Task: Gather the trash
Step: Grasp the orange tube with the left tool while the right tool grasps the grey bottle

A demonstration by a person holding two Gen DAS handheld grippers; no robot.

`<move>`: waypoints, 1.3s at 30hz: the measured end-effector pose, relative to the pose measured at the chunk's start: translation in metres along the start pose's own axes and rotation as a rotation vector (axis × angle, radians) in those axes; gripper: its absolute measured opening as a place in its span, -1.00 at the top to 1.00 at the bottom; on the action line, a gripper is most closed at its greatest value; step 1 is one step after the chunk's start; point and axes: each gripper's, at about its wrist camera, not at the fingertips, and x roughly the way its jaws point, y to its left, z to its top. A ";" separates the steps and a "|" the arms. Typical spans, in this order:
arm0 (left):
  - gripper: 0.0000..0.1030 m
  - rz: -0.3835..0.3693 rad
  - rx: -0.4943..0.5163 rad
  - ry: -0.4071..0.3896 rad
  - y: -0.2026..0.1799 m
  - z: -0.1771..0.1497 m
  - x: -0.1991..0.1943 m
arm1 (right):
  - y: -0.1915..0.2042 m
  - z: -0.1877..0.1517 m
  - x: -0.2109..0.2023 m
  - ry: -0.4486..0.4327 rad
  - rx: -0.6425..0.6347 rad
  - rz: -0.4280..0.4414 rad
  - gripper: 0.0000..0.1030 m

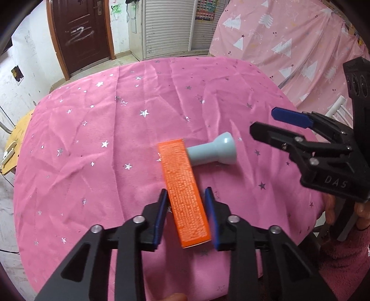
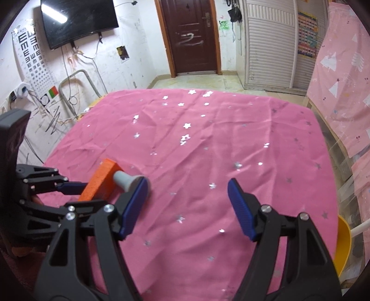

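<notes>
An orange box [image 1: 185,192] lies between the blue pads of my left gripper [image 1: 186,217]. The jaws stand on either side of it with small gaps, not clamped. A pale blue dumbbell-shaped object [image 1: 215,151] lies on the pink star tablecloth [image 1: 92,150] just behind the box. My right gripper [image 2: 187,208] is open and empty above the cloth; it also shows in the left wrist view [image 1: 272,122] at the right. In the right wrist view the orange box [image 2: 99,180] and the blue object [image 2: 126,179] sit at the left, by the left gripper [image 2: 69,185].
A yellow chair seat [image 2: 343,245] stands at the table's right edge, another yellow surface [image 1: 16,143] at its left. A pink tree-print curtain [image 1: 289,41] hangs at the right. A dark door [image 2: 189,34] and a wall screen [image 2: 78,20] are behind.
</notes>
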 end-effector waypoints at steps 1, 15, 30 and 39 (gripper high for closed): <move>0.69 0.004 -0.003 -0.002 0.002 0.000 -0.001 | 0.003 0.000 0.002 0.005 -0.007 0.006 -0.34; 0.71 0.053 -0.120 -0.090 0.056 0.007 -0.029 | 0.045 0.002 0.023 0.073 -0.123 0.068 -0.34; 0.71 0.066 -0.224 -0.126 0.103 0.008 -0.035 | 0.064 -0.003 0.041 0.121 -0.186 0.027 -0.34; 0.71 0.073 -0.243 -0.129 0.110 0.003 -0.034 | 0.067 -0.003 0.041 0.108 -0.198 -0.016 0.05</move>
